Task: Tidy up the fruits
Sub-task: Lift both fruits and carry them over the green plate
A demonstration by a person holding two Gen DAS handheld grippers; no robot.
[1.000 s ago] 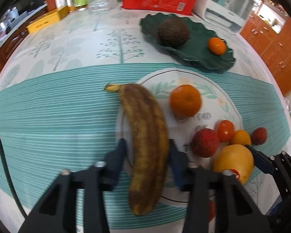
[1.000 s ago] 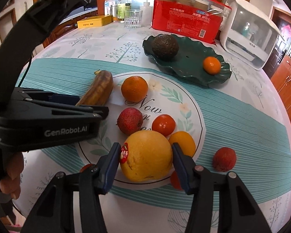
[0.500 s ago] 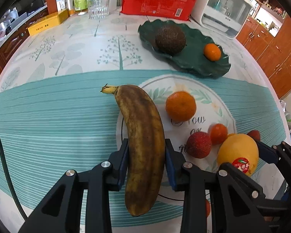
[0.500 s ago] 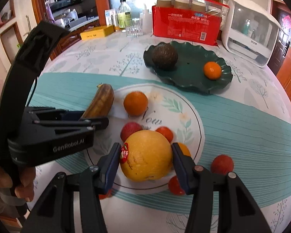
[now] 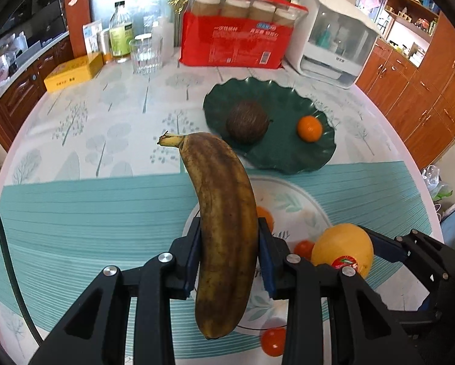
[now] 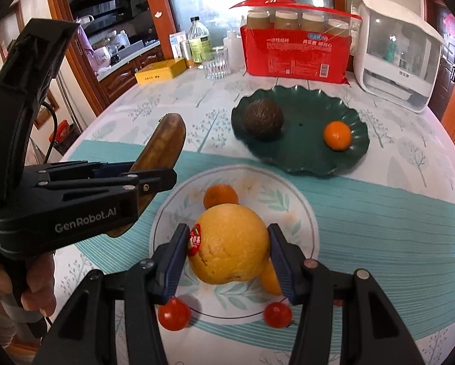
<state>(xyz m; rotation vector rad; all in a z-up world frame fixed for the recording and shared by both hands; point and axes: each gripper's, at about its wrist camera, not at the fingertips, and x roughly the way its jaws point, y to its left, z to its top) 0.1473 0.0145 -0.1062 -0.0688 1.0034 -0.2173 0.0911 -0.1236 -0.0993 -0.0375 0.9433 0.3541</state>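
My left gripper (image 5: 229, 255) is shut on a brown overripe banana (image 5: 224, 213) and holds it above the white patterned plate (image 5: 300, 200). My right gripper (image 6: 229, 252) is shut on a large yellow-orange citrus fruit (image 6: 232, 248) with a red sticker, lifted over the same plate (image 6: 300, 213). A small orange (image 6: 220, 196) and cherry tomatoes (image 6: 174, 313) lie on the plate. The green leaf-shaped dish (image 6: 303, 121) beyond holds a dark avocado (image 6: 263, 118) and a small orange (image 6: 336, 135). The left gripper and banana (image 6: 163, 143) show at the left of the right wrist view.
At the table's far side stand a red pack of cups (image 5: 236, 42), a white appliance (image 5: 333, 48), a glass (image 5: 145, 51), bottles (image 5: 120, 36) and a yellow box (image 5: 72, 73). Wooden cabinets (image 5: 425, 91) are at the right.
Both grippers have risen, lifting the banana and the large citrus fruit off the plate. The view has tilted up toward the green dish.
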